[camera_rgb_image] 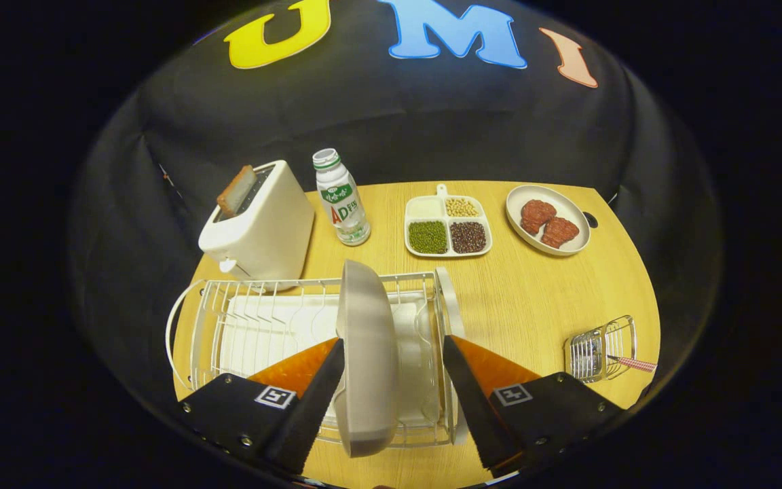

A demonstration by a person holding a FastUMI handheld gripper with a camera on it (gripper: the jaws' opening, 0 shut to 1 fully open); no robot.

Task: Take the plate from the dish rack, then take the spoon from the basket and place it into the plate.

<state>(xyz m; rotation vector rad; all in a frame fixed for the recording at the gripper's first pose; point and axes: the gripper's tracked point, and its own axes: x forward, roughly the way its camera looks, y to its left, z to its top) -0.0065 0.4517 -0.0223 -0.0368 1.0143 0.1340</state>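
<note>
Spread wide around the upright plate (366,353) in the dish rack (228,326), the hand-held gripper (393,363) hasn't gripped it; the spoon (632,363) waits in its basket (601,350) beside the rack.

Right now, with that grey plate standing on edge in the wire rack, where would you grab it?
By its top rim, coming from above. The plate stands upright in the dish rack, its thin edge between the open gripper fingers. One finger on each face could pinch it and lift it straight out.
</note>
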